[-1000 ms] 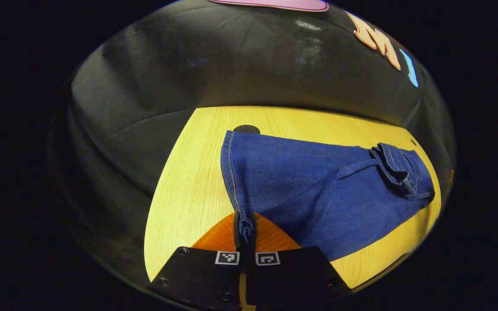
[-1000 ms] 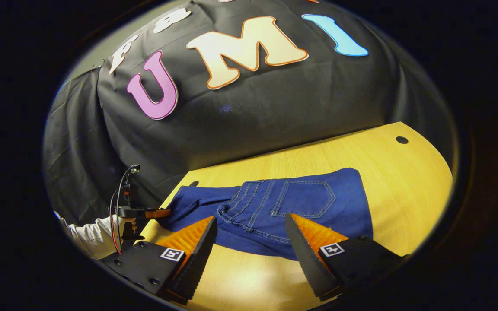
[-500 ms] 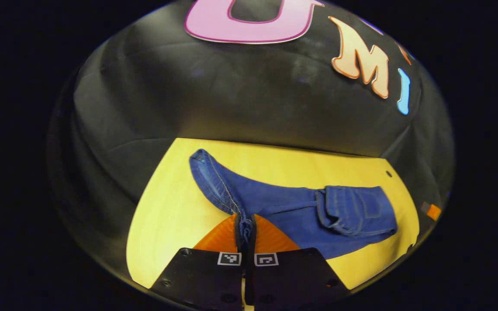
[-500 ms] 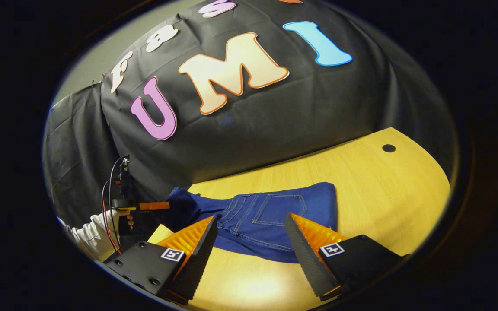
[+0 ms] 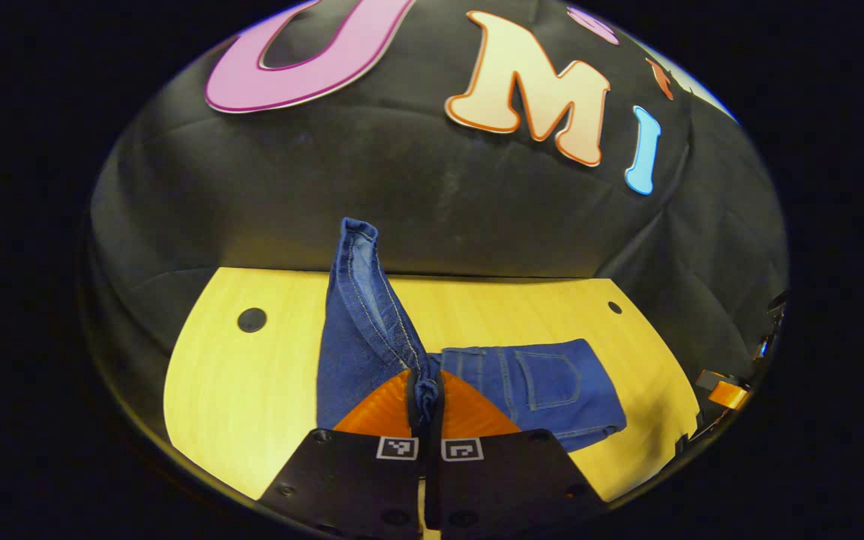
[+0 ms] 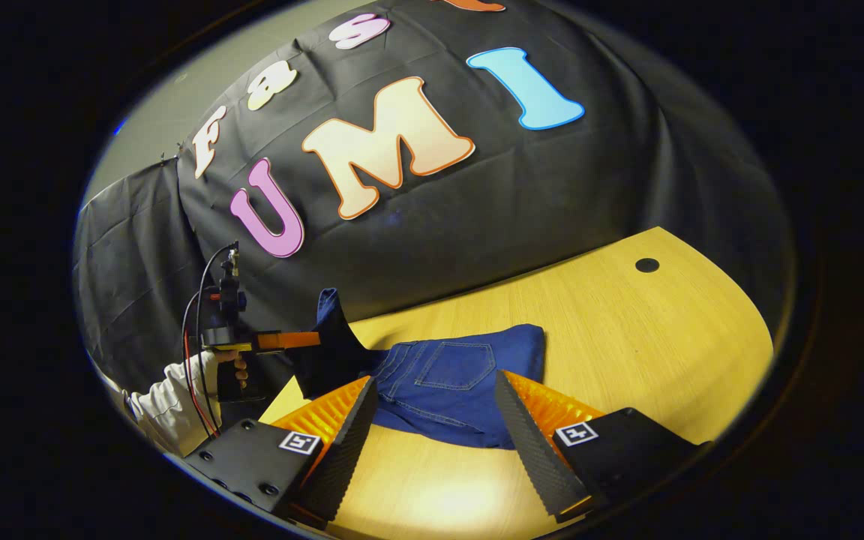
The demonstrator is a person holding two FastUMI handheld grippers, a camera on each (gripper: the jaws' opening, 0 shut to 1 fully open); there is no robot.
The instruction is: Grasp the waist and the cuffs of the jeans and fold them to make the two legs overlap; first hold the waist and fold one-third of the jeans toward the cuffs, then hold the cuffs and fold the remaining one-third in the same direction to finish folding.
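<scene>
Your left gripper (image 5: 424,394) has its two fingers pressed together on a bunched edge of the jeans (image 5: 544,386), right at the cuffs (image 5: 361,255). From that pinch the hemmed cuff end rises up and away, standing tall against the booth wall, with its stitched hem at the top. The rest of the jeans lies flat on the table (image 5: 252,390) just beyond and to the right of your fingertips in the left gripper view, the back pocket (image 5: 550,379) facing up.

In the right gripper view you see the same hold from the side: the left gripper (image 6: 304,341), held in your left hand (image 6: 233,364) with a pale sleeve (image 6: 162,397) behind it, is raised above the table's near-left edge, and the dark cuff end hangs and stands around its tip. The folded body of the jeans (image 6: 462,379) lies on the table (image 6: 664,352) to the right of that raised part.

Your right gripper (image 6: 436,431) is spread wide and grips nothing. Its fingers frame the near edge of the folded jeans, which lie just past the fingertips; whether the tips touch the cloth cannot be told.
</scene>
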